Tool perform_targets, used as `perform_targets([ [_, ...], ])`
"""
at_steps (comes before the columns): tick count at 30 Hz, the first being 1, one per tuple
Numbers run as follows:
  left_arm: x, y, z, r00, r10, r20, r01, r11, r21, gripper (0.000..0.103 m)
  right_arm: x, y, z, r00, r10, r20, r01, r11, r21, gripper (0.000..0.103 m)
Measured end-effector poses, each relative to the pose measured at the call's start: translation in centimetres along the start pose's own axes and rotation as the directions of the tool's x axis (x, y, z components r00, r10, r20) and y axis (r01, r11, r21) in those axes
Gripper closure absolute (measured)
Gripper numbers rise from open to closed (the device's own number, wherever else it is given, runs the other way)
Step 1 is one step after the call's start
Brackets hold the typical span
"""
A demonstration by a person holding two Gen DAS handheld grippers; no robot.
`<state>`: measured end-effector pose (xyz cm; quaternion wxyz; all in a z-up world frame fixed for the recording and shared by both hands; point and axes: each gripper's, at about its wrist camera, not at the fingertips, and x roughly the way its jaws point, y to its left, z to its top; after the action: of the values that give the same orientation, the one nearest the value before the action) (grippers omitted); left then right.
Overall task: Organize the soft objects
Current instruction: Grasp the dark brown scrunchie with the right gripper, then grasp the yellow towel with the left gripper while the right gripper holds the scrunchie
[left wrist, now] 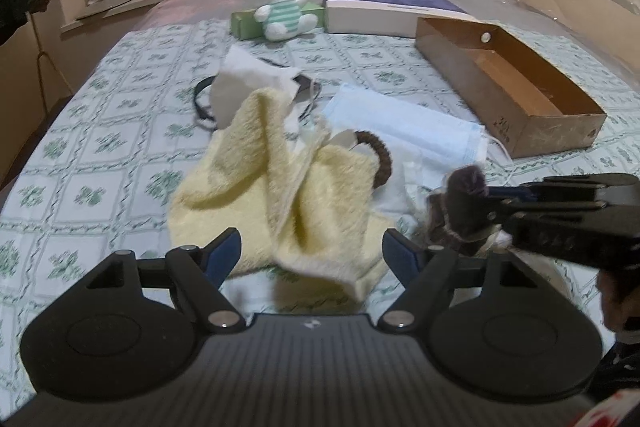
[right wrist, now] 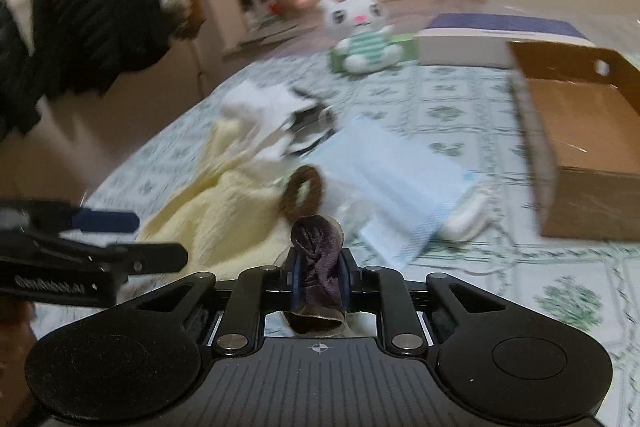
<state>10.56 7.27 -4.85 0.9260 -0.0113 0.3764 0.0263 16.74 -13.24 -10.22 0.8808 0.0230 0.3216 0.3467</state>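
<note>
Right tongs [right wrist: 318, 281] clench what looks like a purple scrunchie [right wrist: 318, 247]; left tongs [left wrist: 312, 251] gape over the yellow towel [left wrist: 280, 195].

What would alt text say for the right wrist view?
The right gripper is shut on a purple scrunchie above a bed. Beyond lie a yellow towel, a brown hair tie, a blue mask and an open box.
</note>
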Motion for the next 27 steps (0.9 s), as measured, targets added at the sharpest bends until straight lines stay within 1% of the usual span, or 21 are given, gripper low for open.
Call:
perform_targets([
  [4, 1.8, -0.9, 0.6, 1.000, -0.008, -0.013, 0.008, 1.000, 0.019, 0.026, -1.2, -1.8, 0.4, 0.999, -0.043, 0.019, 0.042, 0.997, 0.058, 0.084],
  [7, 3.2, -1.0, 0.9, 1.000, 0.000, -0.024, 0.001, 1.000, 0.014, 0.027, -2.1, -2.8, 0.4, 0.997, -0.066, 0.029, 0.064, 0.994, 0.085, 0.084],
  [8, 3.6, -0.9, 1.0, 0.999, 0.004, -0.033, -0.004, 1.000, 0.004, 0.037, -2.4, -3.1, 0.4, 0.997, -0.071, 0.032, 0.068, 0.993, 0.093, 0.084],
  [9, 3.9, -0.7, 1.1, 0.999, 0.003, -0.034, -0.004, 1.000, -0.005, 0.055, -2.6, -3.4, 0.3, 0.997, -0.074, 0.033, 0.070, 0.993, 0.100, 0.084],
  [11, 3.9, -0.1, 1.1, 0.999, -0.008, -0.042, 0.006, 0.999, -0.032, 0.074, -3.0, -3.9, 0.3, 0.996, -0.076, 0.037, 0.072, 0.990, 0.119, 0.084],
  [12, 3.8, 0.3, 1.1, 0.999, -0.018, -0.043, 0.016, 0.999, -0.046, 0.081, -3.2, -4.1, 0.2, 0.996, -0.076, 0.039, 0.070, 0.989, 0.127, 0.084],
  [14, 3.2, 1.1, 0.8, 0.998, -0.038, -0.039, 0.036, 0.997, -0.068, 0.088, -3.6, -4.4, 0.2, 0.996, -0.077, 0.046, 0.070, 0.988, 0.137, 0.084],
  [19, 0.2, 2.1, -0.4, 0.999, -0.041, -0.024, 0.039, 0.995, -0.090, 0.091, -4.3, -4.7, 0.0, 0.996, -0.079, 0.048, 0.071, 0.986, 0.154, 0.084],
  [24, -3.8, 2.5, -2.5, 0.998, -0.054, -0.045, 0.048, 0.991, -0.129, 0.091, -5.0, -5.2, -0.7, 0.996, -0.079, 0.037, 0.071, 0.981, 0.181, 0.084],
  [27, -6.5, 2.0, -3.2, 0.995, -0.091, -0.035, 0.086, 0.988, -0.130, 0.091, -5.4, -5.3, -1.0, 0.996, -0.084, 0.033, 0.076, 0.979, 0.191, 0.084],
])
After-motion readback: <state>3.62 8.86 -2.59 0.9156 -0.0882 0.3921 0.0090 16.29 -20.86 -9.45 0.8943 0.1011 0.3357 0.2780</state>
